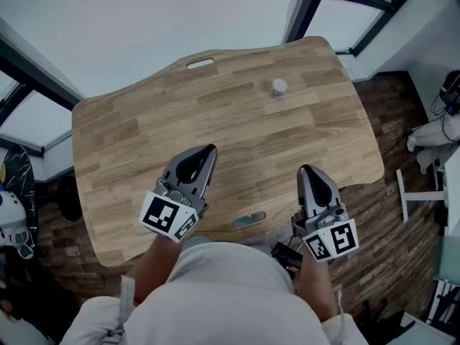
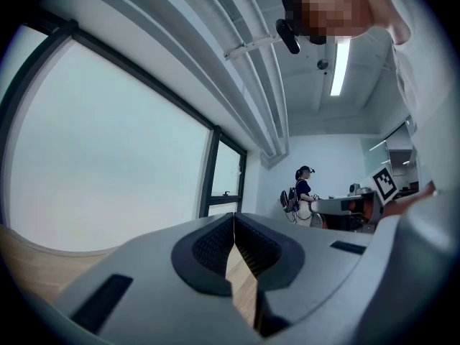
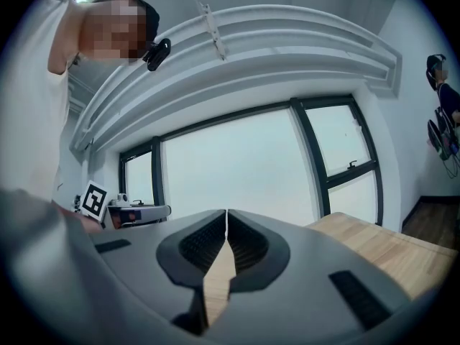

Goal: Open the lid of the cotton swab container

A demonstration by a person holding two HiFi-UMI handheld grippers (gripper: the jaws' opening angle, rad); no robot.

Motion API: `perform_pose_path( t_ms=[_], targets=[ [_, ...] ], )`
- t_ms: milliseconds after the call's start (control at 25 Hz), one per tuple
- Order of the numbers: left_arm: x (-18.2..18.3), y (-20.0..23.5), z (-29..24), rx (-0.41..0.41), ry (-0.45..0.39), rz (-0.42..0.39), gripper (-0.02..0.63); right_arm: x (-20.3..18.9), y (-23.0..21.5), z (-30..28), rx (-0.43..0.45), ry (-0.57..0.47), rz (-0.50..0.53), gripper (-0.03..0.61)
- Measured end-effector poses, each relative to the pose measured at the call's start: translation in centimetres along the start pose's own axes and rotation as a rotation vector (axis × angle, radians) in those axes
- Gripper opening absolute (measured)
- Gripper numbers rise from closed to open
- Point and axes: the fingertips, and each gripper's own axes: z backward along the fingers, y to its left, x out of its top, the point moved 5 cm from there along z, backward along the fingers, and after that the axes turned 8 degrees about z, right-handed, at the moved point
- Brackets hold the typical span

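Approach: we hold the grey left gripper [image 1: 207,152] and right gripper [image 1: 306,171] closed and empty over the wooden table [image 1: 129,142], well apart from the small white round cotton swab container [image 1: 278,87] at its far side, probably light, rigid, tippy; brace its body, grip the lid's rim.

A light wooden table [image 1: 215,121] with a wavy outline fills the middle, with an oval slot [image 1: 200,64] cut near its far edge. A small bluish object [image 1: 249,220] lies at its near edge. Dark plank floor [image 1: 381,214] shows to the right, with tangled cables [image 1: 447,110] at the far right. Dark-framed windows [image 1: 345,13] run along the far side. Far off, a person [image 2: 303,192] stands by a desk under a ceiling strip light [image 2: 338,67].
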Motion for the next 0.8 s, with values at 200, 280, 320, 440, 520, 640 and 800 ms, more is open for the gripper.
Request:
perform_pose_path(
  t_ms=[200,280,320,440,520,640,800],
  targets=[
    [-0.5,0.2,-0.8,0.024,-0.006,-0.004,0.014,-0.7,-1.2,-1.0,0.036,0.011,0.002,0.021],
    [-0.7,0.4,-1.2,0.032,-0.003,-0.006,0.014,-0.8,-1.8,-1.5,0.042,0.016,0.000,0.021],
    [-0.8,0.5,-1.4,0.036,-0.003,-0.006,0.014,-0.9,-2.0,-1.8,0.045,0.018,-0.001,0.021],
    [-1.1,0.9,-1.9,0.052,-0.004,-0.006,0.014,-1.4,-2.7,-2.6,0.061,0.028,-0.001,0.021],
    [-1.5,1.3,-2.4,0.063,-0.001,-0.004,0.014,-1.8,-3.3,-3.2,0.070,0.033,-0.002,0.021],
    [-2.1,1.6,-3.2,0.072,0.013,-0.001,0.014,-2.3,-4.2,-4.1,0.073,0.038,-0.010,0.021],
    [-2.6,2.1,-4.4,0.087,0.019,0.005,0.014,-3.2,-5.2,-5.5,0.074,0.053,-0.026,0.021]
  ],
)
